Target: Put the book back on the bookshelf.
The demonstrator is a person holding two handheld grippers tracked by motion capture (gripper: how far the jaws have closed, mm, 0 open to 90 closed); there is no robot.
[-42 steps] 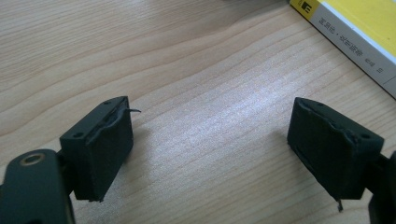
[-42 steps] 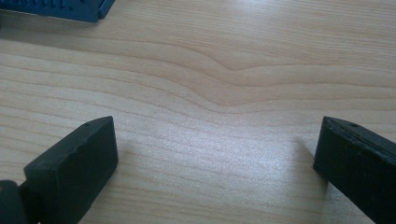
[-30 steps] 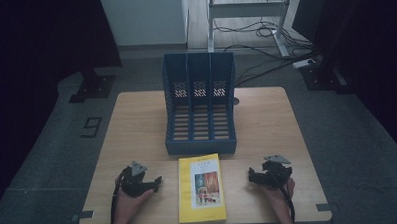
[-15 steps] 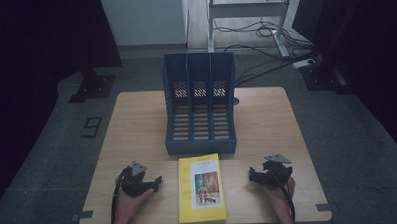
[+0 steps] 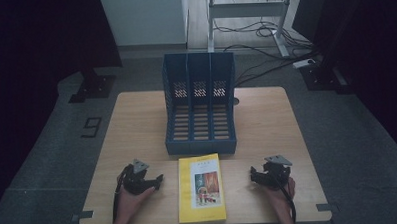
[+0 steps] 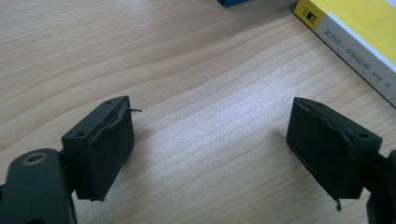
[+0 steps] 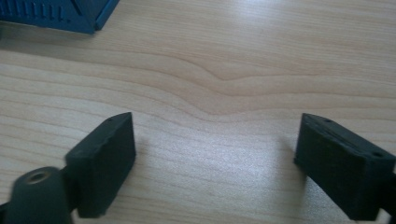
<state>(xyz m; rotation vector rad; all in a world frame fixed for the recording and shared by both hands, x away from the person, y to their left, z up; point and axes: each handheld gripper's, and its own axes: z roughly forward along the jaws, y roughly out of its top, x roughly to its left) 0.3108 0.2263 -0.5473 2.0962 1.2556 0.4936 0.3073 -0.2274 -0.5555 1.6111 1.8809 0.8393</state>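
Book (image 5: 201, 188) lies flat on the desk (image 5: 136, 114), not yet in the file rack (image 5: 199, 104); your left hand-held gripper (image 5: 158, 181) gapes empty, right hand-held gripper (image 5: 253, 174) just narrowing, nothing between.

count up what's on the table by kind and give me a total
Yellow book: 1
Blue file rack with three slots: 1
Handheld grippers: 2, left gripper and right gripper, both open on the table
Total: 4

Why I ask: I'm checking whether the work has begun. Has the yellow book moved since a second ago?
No. The yellow book lies flat, its far edge just short of the blue file rack, as before.
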